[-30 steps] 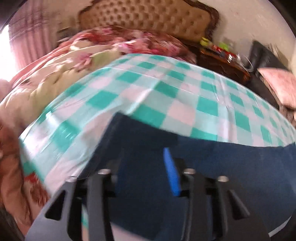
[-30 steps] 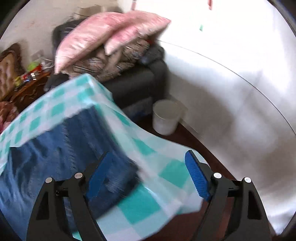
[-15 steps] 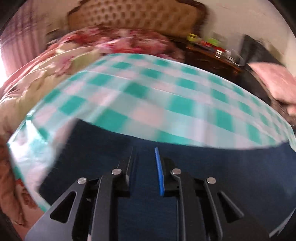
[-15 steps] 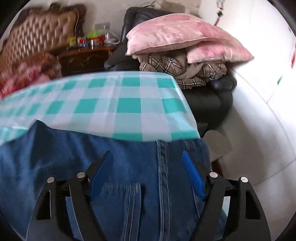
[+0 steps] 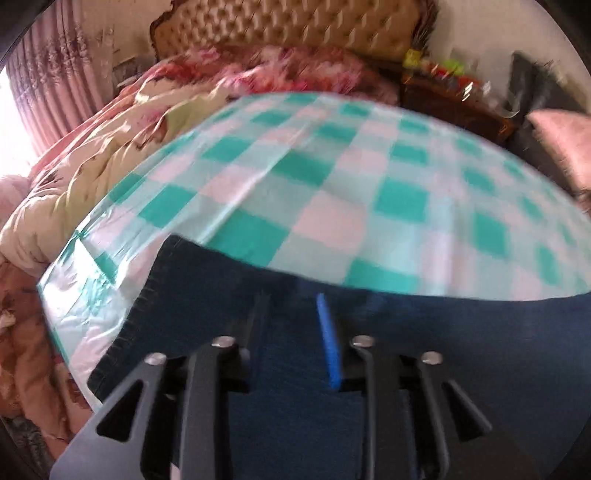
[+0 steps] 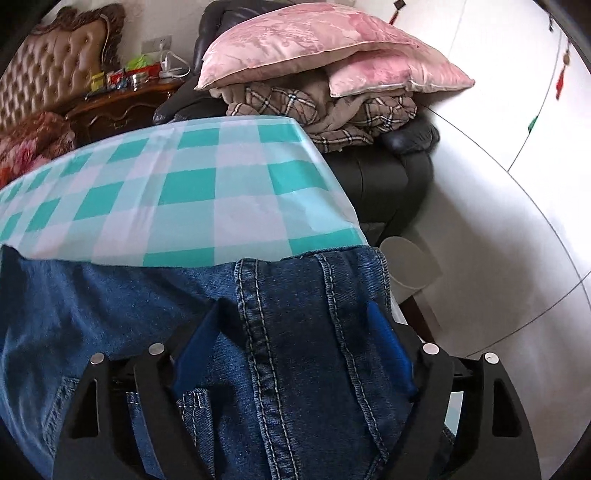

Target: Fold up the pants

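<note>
- The pants are blue denim cloth, coarse in weave and matt, with raised pale double stitching along the seams.
- The checked cover over the surface looks like thin plastic sheet, smooth and faintly glossy, creased near its left edge.
- The tongs have matt black plastic arms, bright metal pins and blue ribbed pads.
- The pillows are pink cloth with a satin sheen.
- The headboard is tufted, buttoned upholstery.
</note>
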Demonstrator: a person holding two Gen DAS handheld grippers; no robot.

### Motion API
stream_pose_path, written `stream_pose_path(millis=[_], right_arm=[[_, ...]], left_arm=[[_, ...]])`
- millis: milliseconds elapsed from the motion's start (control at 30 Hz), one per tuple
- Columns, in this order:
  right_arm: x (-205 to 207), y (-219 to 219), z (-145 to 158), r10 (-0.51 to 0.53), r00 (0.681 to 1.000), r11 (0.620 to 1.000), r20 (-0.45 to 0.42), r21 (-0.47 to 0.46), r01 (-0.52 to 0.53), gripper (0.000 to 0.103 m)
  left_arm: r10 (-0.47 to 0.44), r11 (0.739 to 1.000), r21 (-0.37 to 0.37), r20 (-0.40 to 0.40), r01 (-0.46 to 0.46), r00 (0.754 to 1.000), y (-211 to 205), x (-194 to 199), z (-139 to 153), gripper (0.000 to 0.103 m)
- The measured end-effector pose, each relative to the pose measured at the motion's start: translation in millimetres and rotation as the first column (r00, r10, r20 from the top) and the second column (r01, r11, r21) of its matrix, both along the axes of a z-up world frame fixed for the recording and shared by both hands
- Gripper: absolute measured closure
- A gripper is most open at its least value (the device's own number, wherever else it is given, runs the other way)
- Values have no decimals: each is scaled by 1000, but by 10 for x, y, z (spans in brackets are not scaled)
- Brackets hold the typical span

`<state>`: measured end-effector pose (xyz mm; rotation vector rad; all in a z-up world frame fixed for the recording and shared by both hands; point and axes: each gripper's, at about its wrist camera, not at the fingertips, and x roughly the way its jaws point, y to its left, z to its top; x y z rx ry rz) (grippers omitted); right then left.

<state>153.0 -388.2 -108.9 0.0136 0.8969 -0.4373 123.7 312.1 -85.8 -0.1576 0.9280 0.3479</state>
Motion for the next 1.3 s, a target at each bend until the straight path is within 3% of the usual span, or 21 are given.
stream_pose_path(millis=[167,333,467,567,667,767,867,1000,1300], right_arm=[[-299,76,235,-55,996,998,65,4,55,26],[-785,453,407,-2,993,999,116,44,-3,25],[-1033,953,327,103,989,990,107,80,-112,25],[-1106,1202,243,146,985,988,88,40,-150,25],[-1152,1204,115,115,993,993,28,-4,-115,25],[-1184,1021,-18,83,996,996,-22,30,-83,21],[-1266,884,-53,65,998,995,-6,80,-64,16],[-1320,923,12,36,999,997,-5,62,-36,16],[-1394,1667,236,252,964,953,85,151,-263,17]], left_arm=[[-175,984,-5,76,176,982,-696,-287,76,50],[-239,970,-9,126,242,963,-1317,-543,-5,41],[-316,943,-59,145,327,938,-1880,-638,-66,34],[-370,922,-57,150,382,917,-2181,-660,-131,34],[-351,934,-49,66,354,934,-2168,-616,-285,34],[-276,957,-81,46,279,960,-1937,-643,-321,34],[-221,974,-57,-6,221,975,-1814,-666,-303,34],[-204,979,-5,-34,204,978,-1875,-731,-207,34],[-265,963,36,-41,266,963,-2379,-748,2,34]])
